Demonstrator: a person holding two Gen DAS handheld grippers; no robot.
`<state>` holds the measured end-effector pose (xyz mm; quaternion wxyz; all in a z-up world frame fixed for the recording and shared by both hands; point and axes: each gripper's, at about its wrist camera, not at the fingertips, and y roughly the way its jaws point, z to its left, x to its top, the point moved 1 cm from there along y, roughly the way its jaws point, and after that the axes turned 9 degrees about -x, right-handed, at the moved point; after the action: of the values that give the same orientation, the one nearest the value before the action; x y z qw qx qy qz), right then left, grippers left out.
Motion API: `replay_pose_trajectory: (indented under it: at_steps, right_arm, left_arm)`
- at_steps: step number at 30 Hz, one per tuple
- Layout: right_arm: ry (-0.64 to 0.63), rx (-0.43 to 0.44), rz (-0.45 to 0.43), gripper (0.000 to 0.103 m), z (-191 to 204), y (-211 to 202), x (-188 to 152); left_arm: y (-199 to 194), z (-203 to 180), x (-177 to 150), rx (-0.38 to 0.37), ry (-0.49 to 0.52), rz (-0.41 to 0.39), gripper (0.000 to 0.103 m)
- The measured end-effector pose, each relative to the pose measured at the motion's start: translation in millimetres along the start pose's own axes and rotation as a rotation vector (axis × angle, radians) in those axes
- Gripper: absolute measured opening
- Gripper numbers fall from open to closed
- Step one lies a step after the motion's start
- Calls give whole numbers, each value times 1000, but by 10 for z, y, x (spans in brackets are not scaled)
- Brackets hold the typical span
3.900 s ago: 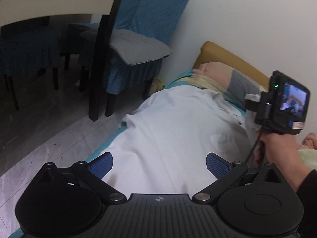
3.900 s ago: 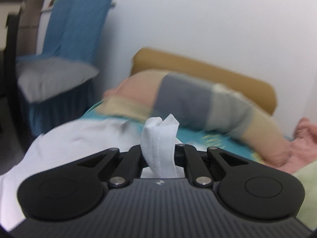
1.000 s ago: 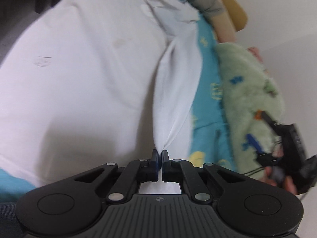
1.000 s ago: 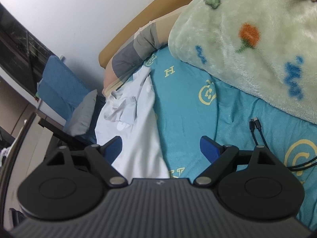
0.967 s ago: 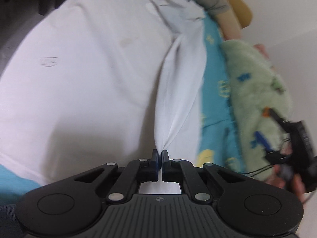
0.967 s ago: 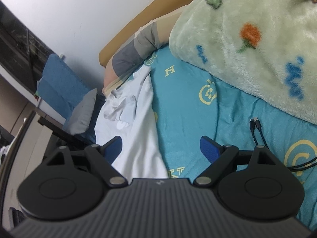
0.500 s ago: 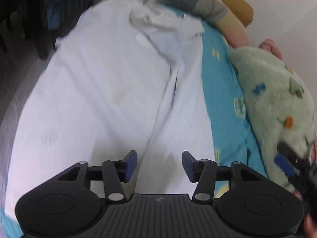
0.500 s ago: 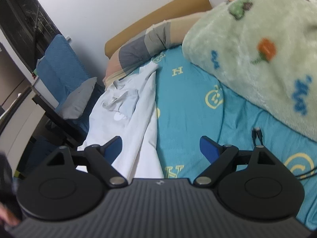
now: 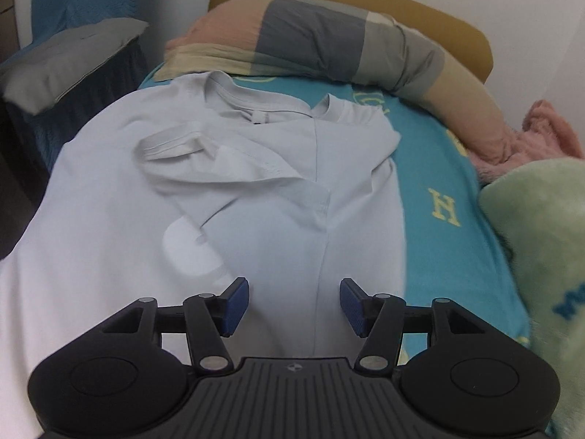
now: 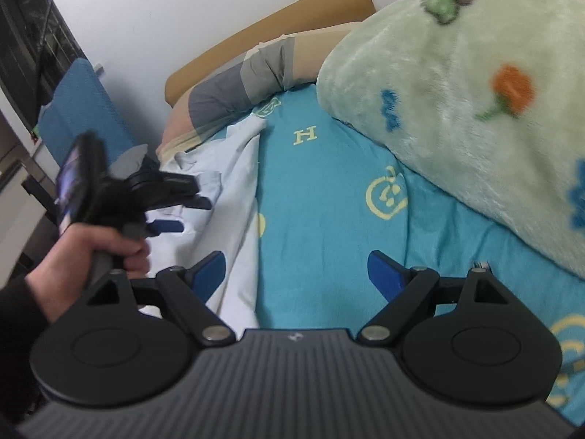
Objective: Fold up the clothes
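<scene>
White T-shirt [image 9: 278, 190] lay part-folded, near hem hidden under the left gripper [image 9: 294, 305]; both it and right gripper [image 10: 296, 274] gaped wide, empty.

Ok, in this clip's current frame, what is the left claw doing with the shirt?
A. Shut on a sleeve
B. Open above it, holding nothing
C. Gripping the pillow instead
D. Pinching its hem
B: the left claw stands open with bare blue pads, and the shirt lies flat on the bed below it, its right side folded in.
</scene>
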<state>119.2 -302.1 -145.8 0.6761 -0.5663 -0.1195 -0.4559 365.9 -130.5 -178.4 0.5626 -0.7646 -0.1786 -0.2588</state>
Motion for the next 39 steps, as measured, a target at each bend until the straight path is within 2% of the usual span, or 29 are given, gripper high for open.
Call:
replay_pose_trajectory:
  at_steps: [2, 3, 4, 5, 6, 7, 9, 13, 14, 17, 21, 24, 26, 27, 28, 30, 34, 39]
  right_arm:
    - [-14, 0, 8, 86, 20, 178, 8]
    - [-17, -3, 19, 86, 18, 257, -1]
    - [-18, -6, 33, 86, 13, 331, -13]
    - [-8, -3, 48, 86, -2, 387, -22]
    - [13, 5, 63, 86, -25, 428, -26]
    - [33, 13, 79, 86, -47, 469, -31]
    - [62, 15, 91, 86, -89, 505, -20]
    - [80, 9, 84, 86, -116, 455, -20]
    - [78, 10, 81, 86, -114, 438, -20]
    - [70, 22, 68, 86, -102, 385, -8]
    - [46, 33, 43, 86, -83, 325, -4]
    - [21, 50, 41, 86, -48, 326, -22]
    - [-7, 59, 33, 86, -9, 307, -35]
    - [-19, 65, 27, 86, 13, 295, -38]
    - [-31, 74, 20, 86, 37, 280, -38]
    - [-53, 90, 4, 86, 86, 247, -39]
    - [-77, 112, -23, 86, 138, 175, -26]
    - [-78, 128, -59, 86, 96, 50, 20]
  left_arm:
    - [156, 3, 30, 21, 24, -29, 53]
    - [207, 27, 45, 25, 23, -46, 47]
    - [250, 56, 60, 29, 18, -64, 35]
    - [233, 95, 70, 19, 9, -76, 33]
    - [201, 136, 77, 5, -2, -87, 23]
    - [168, 178, 84, -9, -13, -98, 6]
    - [102, 261, 99, -37, -35, -120, 6]
    - [-286, 516, 153, -105, -127, -204, 5]
    - [-372, 598, 159, -94, -149, -219, 5]
    - [-536, 876, 147, -5, -201, -227, 5]
    - [-494, 1158, 45, 156, -198, -172, 5]
    - [-493, 1273, -50, 128, -213, -140, 13]
    - [-583, 1228, -93, 120, -183, -138, 33]
    - [-657, 1162, -121, 114, -149, -138, 48]
    - [-736, 1091, -152, 109, -114, -139, 54]
    - [-981, 907, -257, 75, -78, -154, 59]
    - [-1539, 516, -521, 43, -32, -191, 77]
    - [-2256, 13, -957, -4, 66, -215, 85]
